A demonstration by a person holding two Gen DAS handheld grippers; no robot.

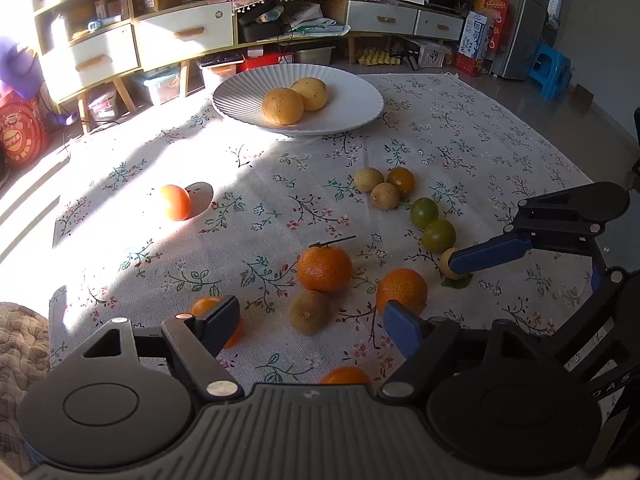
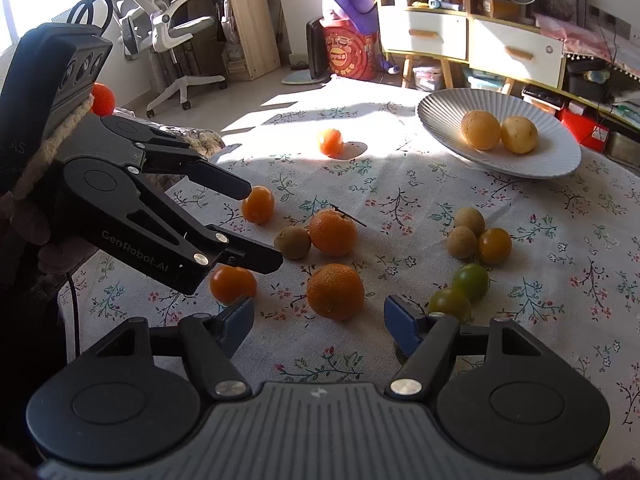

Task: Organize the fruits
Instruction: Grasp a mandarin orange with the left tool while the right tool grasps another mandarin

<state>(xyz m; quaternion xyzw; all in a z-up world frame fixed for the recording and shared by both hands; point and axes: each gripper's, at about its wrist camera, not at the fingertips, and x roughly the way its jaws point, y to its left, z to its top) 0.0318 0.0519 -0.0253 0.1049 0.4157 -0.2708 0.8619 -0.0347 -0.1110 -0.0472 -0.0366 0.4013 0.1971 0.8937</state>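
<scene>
Floral-clothed desk [image 1: 460, 128] lies bare toward its far edges; dimpled orange tangerines [image 1: 325, 269] cluster centrally; left hand-held gripper [image 1: 308, 322] and right hand-held gripper [image 2: 320, 322] gape, gripping nothing.

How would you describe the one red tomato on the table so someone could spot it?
Start at the white ribbed plate on the floral tablecloth. Look into the sunlit patch beside it: the red tomato sits there alone, casting a dark shadow. It is redder than the oranges and apart from every cluster.

An orange fruit [image 1: 346, 376] lies mostly hidden behind the left tool's body.
</scene>
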